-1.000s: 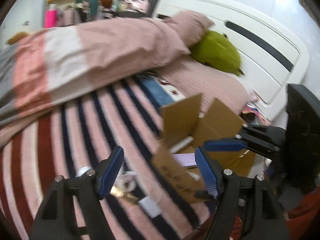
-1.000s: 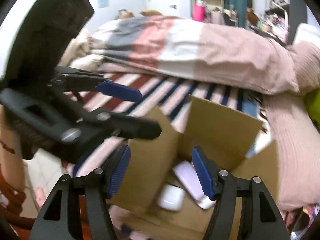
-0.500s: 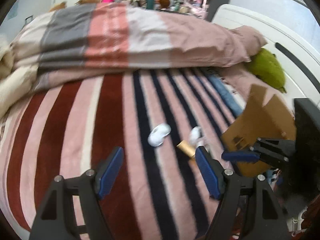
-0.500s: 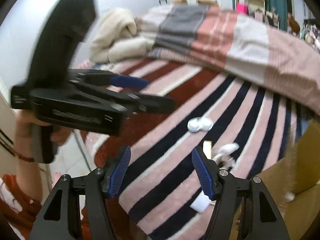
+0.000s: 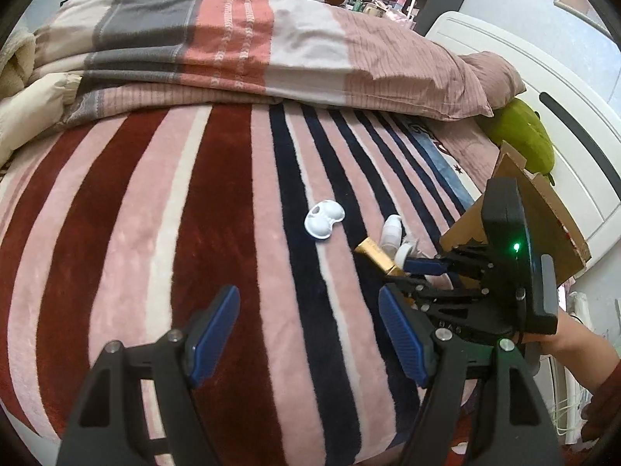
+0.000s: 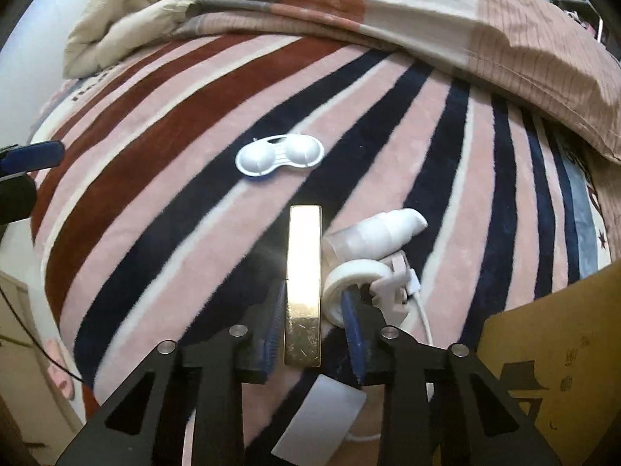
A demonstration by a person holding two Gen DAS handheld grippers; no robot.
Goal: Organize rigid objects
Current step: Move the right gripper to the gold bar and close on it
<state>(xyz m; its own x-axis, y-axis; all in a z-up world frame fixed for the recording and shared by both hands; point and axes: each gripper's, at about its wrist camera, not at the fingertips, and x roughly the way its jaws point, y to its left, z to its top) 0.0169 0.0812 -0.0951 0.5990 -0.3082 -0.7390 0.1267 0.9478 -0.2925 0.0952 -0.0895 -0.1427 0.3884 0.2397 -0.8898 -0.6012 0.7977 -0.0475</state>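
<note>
A gold bar-shaped case (image 6: 303, 283) lies on the striped blanket (image 6: 155, 178). My right gripper (image 6: 312, 322) straddles its near end, jaws narrowed with small gaps on both sides. A white bottle (image 6: 374, 231), a white tape roll (image 6: 355, 279) and a charger with cable (image 6: 403, 291) lie just right of it. A white lens case (image 6: 280, 155) lies farther off. In the left wrist view my left gripper (image 5: 306, 334) is open and empty above the blanket (image 5: 155, 233), with the lens case (image 5: 324, 219), gold case (image 5: 378, 258) and right gripper (image 5: 423, 268) ahead right.
A cardboard box (image 6: 551, 349) stands at the right edge of the bed, also in the left wrist view (image 5: 543, 229). A white card (image 6: 320, 423) lies under my right gripper. A folded duvet (image 5: 233, 39) runs along the far side. A green plush (image 5: 520, 136) sits by the headboard.
Both grippers swung away from the box to the loose items on the blanket. My right gripper came down around the gold case and its jaws narrowed.
</note>
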